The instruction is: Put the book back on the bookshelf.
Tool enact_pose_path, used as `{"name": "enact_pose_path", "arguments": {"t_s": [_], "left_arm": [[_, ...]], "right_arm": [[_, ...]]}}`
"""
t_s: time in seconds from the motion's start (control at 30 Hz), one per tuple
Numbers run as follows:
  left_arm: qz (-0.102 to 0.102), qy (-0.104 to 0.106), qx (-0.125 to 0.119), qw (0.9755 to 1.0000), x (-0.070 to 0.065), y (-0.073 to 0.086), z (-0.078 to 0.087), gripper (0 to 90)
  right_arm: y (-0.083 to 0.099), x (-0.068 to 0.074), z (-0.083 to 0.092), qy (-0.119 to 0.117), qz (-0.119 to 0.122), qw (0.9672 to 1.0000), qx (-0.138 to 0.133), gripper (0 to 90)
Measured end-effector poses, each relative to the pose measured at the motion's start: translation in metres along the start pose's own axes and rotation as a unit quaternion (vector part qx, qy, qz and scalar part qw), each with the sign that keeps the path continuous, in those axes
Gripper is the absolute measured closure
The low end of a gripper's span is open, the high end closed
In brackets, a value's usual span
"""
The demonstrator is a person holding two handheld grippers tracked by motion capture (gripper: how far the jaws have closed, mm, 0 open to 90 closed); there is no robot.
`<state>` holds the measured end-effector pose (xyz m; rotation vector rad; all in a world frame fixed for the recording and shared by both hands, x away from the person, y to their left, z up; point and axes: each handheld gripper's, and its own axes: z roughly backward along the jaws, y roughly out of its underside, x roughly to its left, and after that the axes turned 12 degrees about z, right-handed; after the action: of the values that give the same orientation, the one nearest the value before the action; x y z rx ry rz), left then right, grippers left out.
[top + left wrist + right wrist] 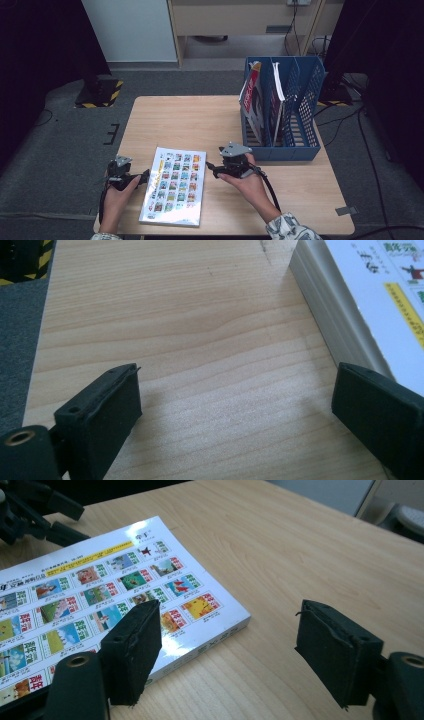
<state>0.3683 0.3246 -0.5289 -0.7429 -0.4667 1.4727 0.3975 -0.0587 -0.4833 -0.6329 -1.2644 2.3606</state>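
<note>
nearby, blue file rack holds magazines; both grippers' fingers wide apart, empty, flanking book.

Blue file rack at table's far right edge, upright, holding two magazines in its left slots. Grey carpet around. Yellow-black striped base off far left corner. Cables on floor at right.
</note>
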Motion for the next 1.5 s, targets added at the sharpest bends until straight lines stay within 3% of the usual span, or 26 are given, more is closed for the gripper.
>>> {"name": "enact_pose_path", "arguments": {"t_s": [0.17,0.4,0.57,0.77,0.9,1.03,1.27,1.5], "left_arm": [[0.005,0.008,-0.013,0.9999,0.000,-0.006,0.008,7.1],[0.006,0.043,-0.028,0.9987,-0.011,-0.013,0.023,8.3],[0.004,0.069,-0.022,0.9974,-0.021,-0.014,0.026,8.2],[-0.004,0.100,-0.006,0.9950,-0.036,-0.013,0.018,7.0],[-0.008,0.110,0.004,0.9939,-0.038,-0.014,0.011,6.5],[-0.015,0.116,0.014,0.9931,-0.041,-0.017,0.001,8.0],[-0.020,0.118,0.031,0.9924,-0.048,-0.019,-0.016,13.0],[-0.001,0.138,0.037,0.9898,-0.049,-0.015,-0.026,13.6]], "right_arm": [[0.003,0.004,-0.007,-0.019,-0.005,0.9996,0.019,20.4],[0.006,0.006,-0.009,-0.036,-0.010,0.9988,0.032,15.5],[0.007,0.011,-0.014,-0.030,-0.001,0.9984,0.049,14.2],[0.011,0.012,-0.017,-0.043,-0.006,0.9981,0.043,8.1],[0.012,0.012,-0.015,-0.070,-0.021,0.9969,0.027,7.6],[0.011,0.015,-0.014,-0.071,-0.020,0.9970,0.024,8.2],[0.015,0.024,-0.020,-0.096,-0.017,0.9945,0.040,14.6],[0.021,0.024,-0.028,-0.104,-0.028,0.9927,0.053,14.1]]}}
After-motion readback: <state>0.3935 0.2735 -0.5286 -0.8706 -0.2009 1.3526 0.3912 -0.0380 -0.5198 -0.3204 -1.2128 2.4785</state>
